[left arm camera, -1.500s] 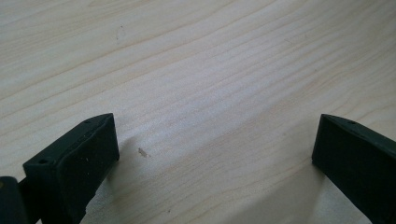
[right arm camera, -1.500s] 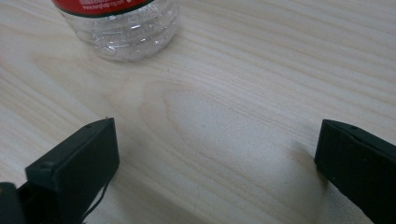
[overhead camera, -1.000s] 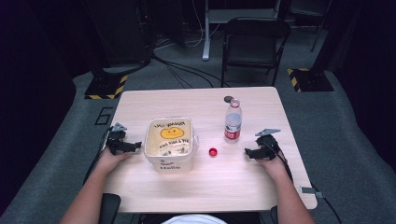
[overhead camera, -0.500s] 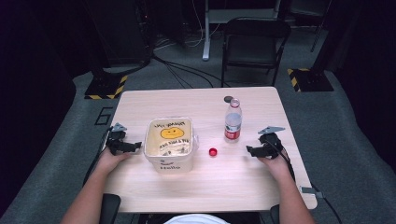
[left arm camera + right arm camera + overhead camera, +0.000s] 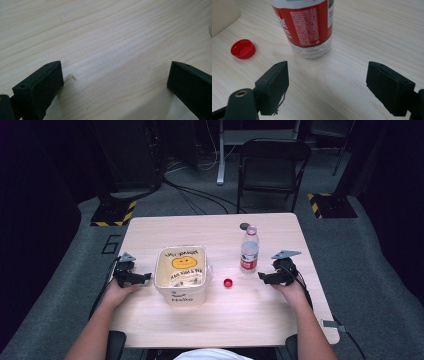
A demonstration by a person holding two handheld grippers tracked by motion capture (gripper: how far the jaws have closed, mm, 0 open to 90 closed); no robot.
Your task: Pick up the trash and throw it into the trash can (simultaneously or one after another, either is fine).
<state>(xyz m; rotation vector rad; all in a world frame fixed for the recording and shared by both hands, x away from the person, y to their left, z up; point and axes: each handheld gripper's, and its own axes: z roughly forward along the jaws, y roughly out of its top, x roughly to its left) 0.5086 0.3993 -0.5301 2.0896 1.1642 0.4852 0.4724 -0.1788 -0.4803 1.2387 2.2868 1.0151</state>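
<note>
Both grippers rest on the table with jaws spread and empty, the right gripper [image 5: 263, 276] just beside the uncapped bottle [image 5: 249, 249], likely to grasp it next; its red cap [image 5: 228, 282] lies between bottle and tub [image 5: 181, 276], the left gripper [image 5: 144, 277] beyond the tub.

Pale wooden table [image 5: 210, 227] with tub [image 5: 181, 272], bottle [image 5: 249, 250], red cap [image 5: 228, 282].

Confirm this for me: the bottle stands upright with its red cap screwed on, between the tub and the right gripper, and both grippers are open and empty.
One thing is wrong: the red cap is off, lying on the table beside the bottle, as the right gripper view shows. The rest holds: the bottle stands upright between the tub and the right gripper, and both it and the left gripper are open and empty.
</note>
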